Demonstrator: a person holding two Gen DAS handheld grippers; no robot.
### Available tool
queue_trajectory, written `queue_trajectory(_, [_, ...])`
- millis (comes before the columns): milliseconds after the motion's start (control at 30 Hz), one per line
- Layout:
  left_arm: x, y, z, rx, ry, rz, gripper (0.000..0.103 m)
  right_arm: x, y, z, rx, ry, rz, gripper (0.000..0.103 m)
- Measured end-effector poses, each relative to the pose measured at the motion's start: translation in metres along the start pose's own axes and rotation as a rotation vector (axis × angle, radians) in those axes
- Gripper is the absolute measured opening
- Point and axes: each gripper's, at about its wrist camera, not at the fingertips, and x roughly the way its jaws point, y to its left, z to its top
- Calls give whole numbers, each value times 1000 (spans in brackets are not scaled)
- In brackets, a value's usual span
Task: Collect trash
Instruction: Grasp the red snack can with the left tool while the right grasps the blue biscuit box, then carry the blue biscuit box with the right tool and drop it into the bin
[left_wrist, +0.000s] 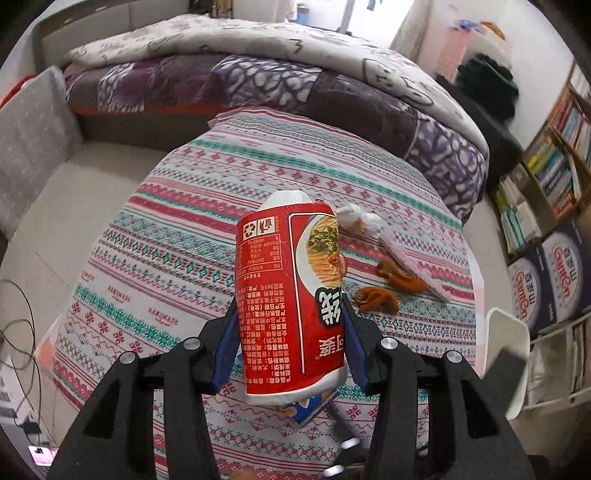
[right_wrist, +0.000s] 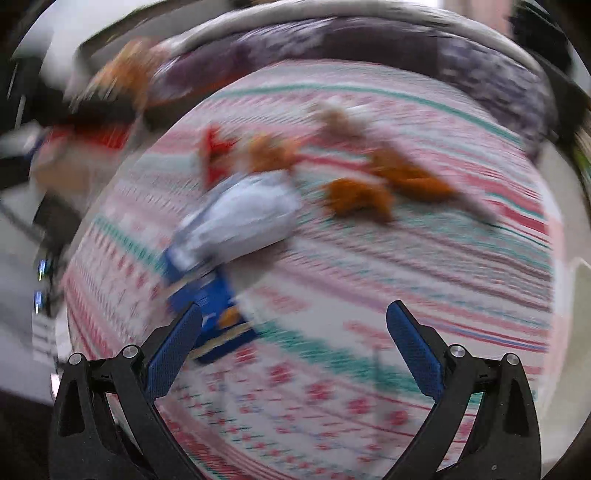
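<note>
I have the left gripper (left_wrist: 290, 332) clamped on the red noodle cup (left_wrist: 290, 299), its jaws pressing the crushed sides so it hangs clear above the patterned table (left_wrist: 177, 229) and can be carried off without dragging on the cloth. I judge the white bin (left_wrist: 506, 350) at the right edge is where it should go. The right gripper (right_wrist: 293, 325) has its jaws wide apart with nothing between them, hovering over the table; that view is heavily blurred. More trash lies on the cloth: orange peels (left_wrist: 375, 299), a crumpled tissue (left_wrist: 360, 219) and a blue packet (right_wrist: 218, 314) just beside the right gripper's left finger, which I take to be its next target
</note>
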Motion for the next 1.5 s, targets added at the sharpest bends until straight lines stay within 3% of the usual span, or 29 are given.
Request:
queue_trajectory(367, [-11, 13, 1, -8, -14, -9, 50, 41, 45, 6, -145, 24, 19, 94])
queue_trajectory(400, [-11, 15, 1, -13, -11, -8, 50, 41, 49, 5, -169, 13, 9, 89])
queue_trajectory(467, [-9, 20, 1, -26, -6, -5, 50, 39, 53, 4, -210, 18, 7, 56])
queue_trajectory(567, [-8, 26, 2, -45, -1, -4, 50, 33, 50, 0, -214, 52, 47, 55])
queue_trajectory(800, [-3, 20, -2, -33, 13, -3, 50, 7, 36, -32, -275, 120, 27, 55])
queue_trajectory(967, [-1, 12, -6, -20, 21, -6, 50, -13, 1, -40, -195, 85, -30, 55])
queue_trajectory(1233, [9, -19, -16, 49, 37, -21, 50, -51, -76, -26, 95, -79, -146, 55])
queue_trajectory(1500, [17, -48, -25, 118, 27, -27, 50, -79, -108, -19, 208, -204, -193, 55])
